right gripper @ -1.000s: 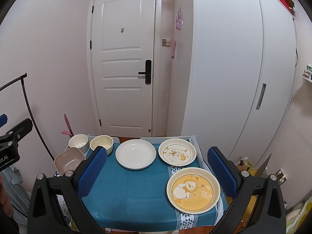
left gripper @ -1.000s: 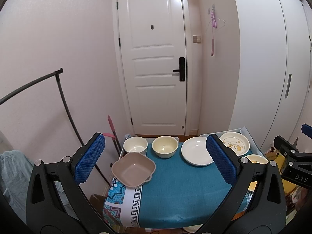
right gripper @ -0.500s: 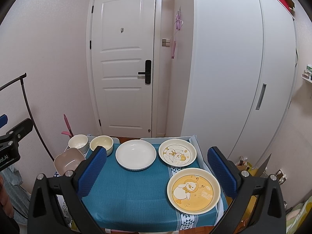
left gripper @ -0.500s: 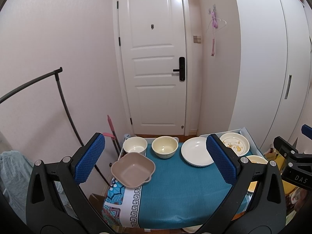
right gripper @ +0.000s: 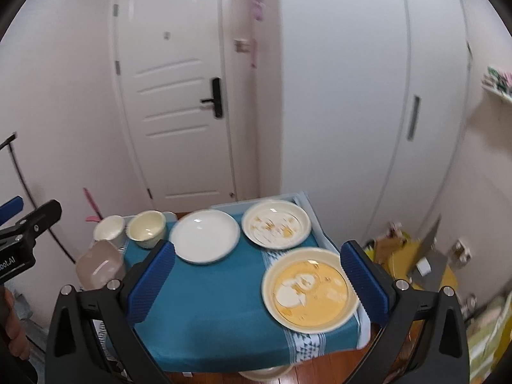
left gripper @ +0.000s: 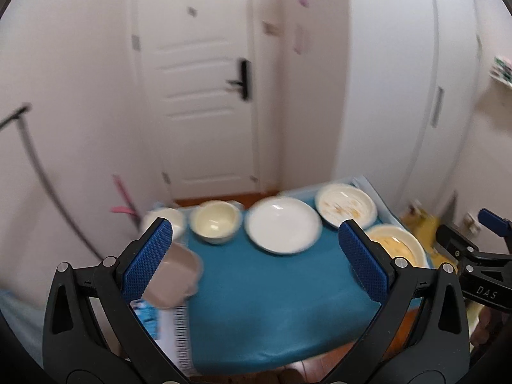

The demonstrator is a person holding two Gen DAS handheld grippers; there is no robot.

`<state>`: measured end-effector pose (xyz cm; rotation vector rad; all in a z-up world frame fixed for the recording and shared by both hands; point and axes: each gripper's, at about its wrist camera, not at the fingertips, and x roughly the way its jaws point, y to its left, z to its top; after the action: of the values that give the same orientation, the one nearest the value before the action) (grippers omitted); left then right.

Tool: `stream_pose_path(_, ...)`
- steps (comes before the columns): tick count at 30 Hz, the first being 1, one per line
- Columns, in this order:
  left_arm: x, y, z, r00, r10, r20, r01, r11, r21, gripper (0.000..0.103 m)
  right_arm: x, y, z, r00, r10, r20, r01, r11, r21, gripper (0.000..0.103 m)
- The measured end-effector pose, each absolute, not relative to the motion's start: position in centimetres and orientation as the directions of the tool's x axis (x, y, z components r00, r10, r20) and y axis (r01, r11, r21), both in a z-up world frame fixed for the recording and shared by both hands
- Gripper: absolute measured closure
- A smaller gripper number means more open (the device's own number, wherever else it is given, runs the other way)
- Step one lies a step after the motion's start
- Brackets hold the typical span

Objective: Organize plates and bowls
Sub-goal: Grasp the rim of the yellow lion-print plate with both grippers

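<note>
Both claws stood wide open and empty above the near edge of the worktop: the left claw [left gripper: 256, 262], and the right claw [right gripper: 257, 276] framing a round cream-rimmed yellow plate with a white duck picture [right gripper: 309, 289]. Beyond lay a plain white round plate [right gripper: 204, 235], a cream plate with yellow marks [right gripper: 276, 223], a pale yellow round bowl [left gripper: 215, 225], a small white bowl [right gripper: 109, 228] and a taupe square bowl [left gripper: 174, 280], all apart on the teal cloth [left gripper: 272, 304]. Stacking would probably go best by gripping one rim squarely, lifting level. Compared with half a second earlier, both views had swung rightward and blurred, dishes unmoved.
</note>
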<state>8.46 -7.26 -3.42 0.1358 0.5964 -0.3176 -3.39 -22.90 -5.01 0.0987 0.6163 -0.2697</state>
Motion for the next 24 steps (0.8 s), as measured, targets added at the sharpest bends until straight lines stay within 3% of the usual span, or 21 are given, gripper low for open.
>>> stream_pose_path(7, 12.8, -14.8, -9.7, 0.595, -0.402, -0.696, 0.542, 0.84, -0.022, 0.0, -3.1, -28.2, -9.7, 0.689, -0.282, -0.668, 0.411, 0.911, 0.04, 0.0)
stream_pose_path(13, 16.2, -20.4, -15.4, 0.479, -0.391, -0.786, 0.592, 0.805, -0.04, 0.0, -2.9, -34.5, -14.6, 0.605, -0.274, -0.747, 0.482, 0.873, 0.071, 0.002)
stream_pose_path(16, 17.2, -23.4, -18.6, 0.425, -0.363, -0.829, 0.606, 0.794, -0.037, 0.0, -2.4, -37.8, -17.1, 0.572, -0.234, -0.786, 0.493, 0.864, 0.102, 0.01)
stream_pose_path(19, 18.4, -24.8, -21.7, 0.366, -0.349, -0.863, 0.604, 0.794, -0.066, 0.004, -1.7, -40.7, -19.8, 0.538, -0.159, -0.828, 0.482, 0.863, 0.148, 0.026)
stream_pose_path(24, 20.3, -27.0, -25.8, 0.284, -0.3, -0.911, 0.59, 0.803, -0.08, 0.023, -0.6, -44.1, -23.7, 0.493, -0.027, -0.87, 0.457, 0.859, 0.232, 0.049)
